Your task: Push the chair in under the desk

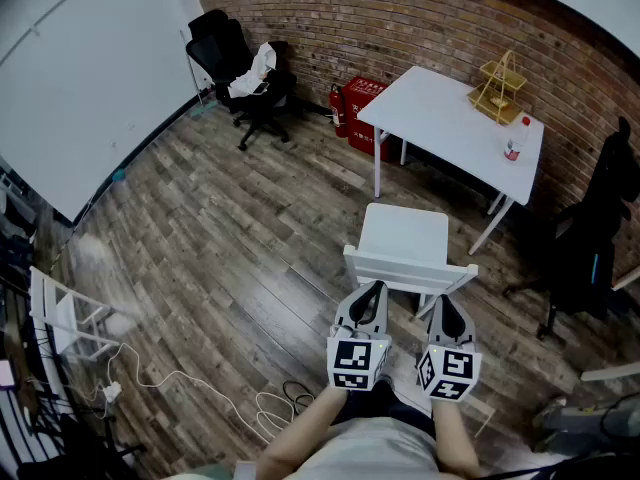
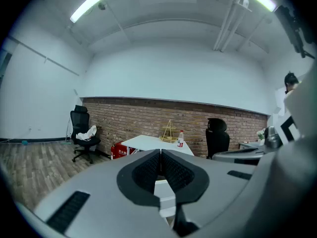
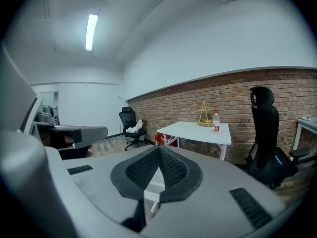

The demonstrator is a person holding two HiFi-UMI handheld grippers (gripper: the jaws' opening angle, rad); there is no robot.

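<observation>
Chair (image 1: 405, 243), white, stood on the wood floor (image 1: 220, 228), well apart from the white counter (image 1: 450, 123), seat toward it, none of it underneath.

Head view: left hand-held gripper (image 1: 375, 288) and right hand-held gripper (image 1: 445, 303) sat side by side, both closed, tips right at the chair's backrest rail. Actual contact couldn't be confirmed. The counter held a gold wire rack (image 1: 500, 88) and a bottle (image 1: 515, 140). Red crate (image 1: 362, 103) sat by the brick wall (image 1: 400, 18). Black office chair with a white cloth (image 1: 245, 73) was at the far left, second black office chair (image 1: 590, 228) at the right. White cable (image 1: 200, 388) lay loose on the floor.

Left gripper view: left hand-held gripper (image 2: 160, 155) jaws together, nothing between. White chair back (image 2: 166, 202) showed just below the pads. Counter (image 2: 153, 144), rack (image 2: 169, 132) and bottle (image 2: 181, 139) were beyond.

Right gripper view: right hand-held gripper (image 3: 158, 151) jaws together, empty. Chair (image 3: 152, 188) showed beneath the pads, counter (image 3: 198, 131) farther off, second office chair (image 3: 265, 133) right of it.
</observation>
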